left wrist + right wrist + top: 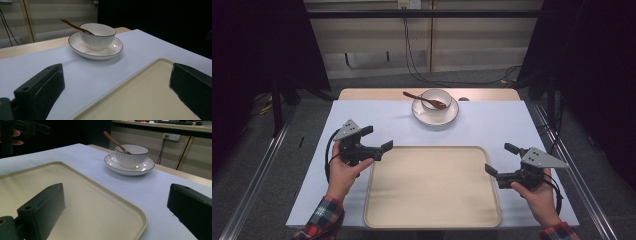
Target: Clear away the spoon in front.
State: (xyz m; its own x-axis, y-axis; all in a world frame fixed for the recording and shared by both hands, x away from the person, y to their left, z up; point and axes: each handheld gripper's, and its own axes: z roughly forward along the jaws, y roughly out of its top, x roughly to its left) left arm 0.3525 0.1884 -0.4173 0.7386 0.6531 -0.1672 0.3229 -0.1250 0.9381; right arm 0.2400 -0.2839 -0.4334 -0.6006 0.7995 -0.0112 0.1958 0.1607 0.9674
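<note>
A white bowl (436, 99) stands on a white saucer (435, 116) at the far middle of the table, with a brown spoon (424, 100) resting in it, handle to the left. The same bowl (97, 35) and saucer (110, 51) appear ahead in the left gripper view, and the bowl (131, 155) with its spoon (115, 142) in the right gripper view. A beige tray (432, 185) lies empty at the near middle. My left gripper (376, 138) is open by the tray's far left corner. My right gripper (501, 159) is open at the tray's right edge.
A pale sheet (492, 125) covers the wooden table (362, 94). Metal rails (257, 170) run along both sides on the floor. Cables (422, 75) hang behind the table. Dark curtains flank the scene.
</note>
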